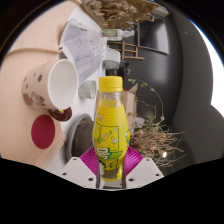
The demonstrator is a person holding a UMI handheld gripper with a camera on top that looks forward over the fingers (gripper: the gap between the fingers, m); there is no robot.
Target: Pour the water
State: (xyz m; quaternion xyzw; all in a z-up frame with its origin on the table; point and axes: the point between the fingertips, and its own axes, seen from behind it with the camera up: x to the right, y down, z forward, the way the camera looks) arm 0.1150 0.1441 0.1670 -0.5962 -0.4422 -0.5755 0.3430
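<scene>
A yellow drink bottle (110, 125) with a yellow cap and a green-and-yellow label stands upright between my fingers. Both pink pads (131, 156) press on its lower sides, so my gripper (110, 168) is shut on it. The bottle is tilted slightly and appears held off the surface. A white paper cup with dark dots (52, 84) lies tipped just left of the bottle, its open mouth facing the bottle's cap. The bottle's base is hidden behind my fingers.
A dark red round lid or coaster (42, 131) lies left of the fingers. A nest-like wreath of dry twigs (160, 140) sits right of the bottle on a dark surface. Crumpled white paper (85, 45) and more dried twigs (125, 10) lie beyond.
</scene>
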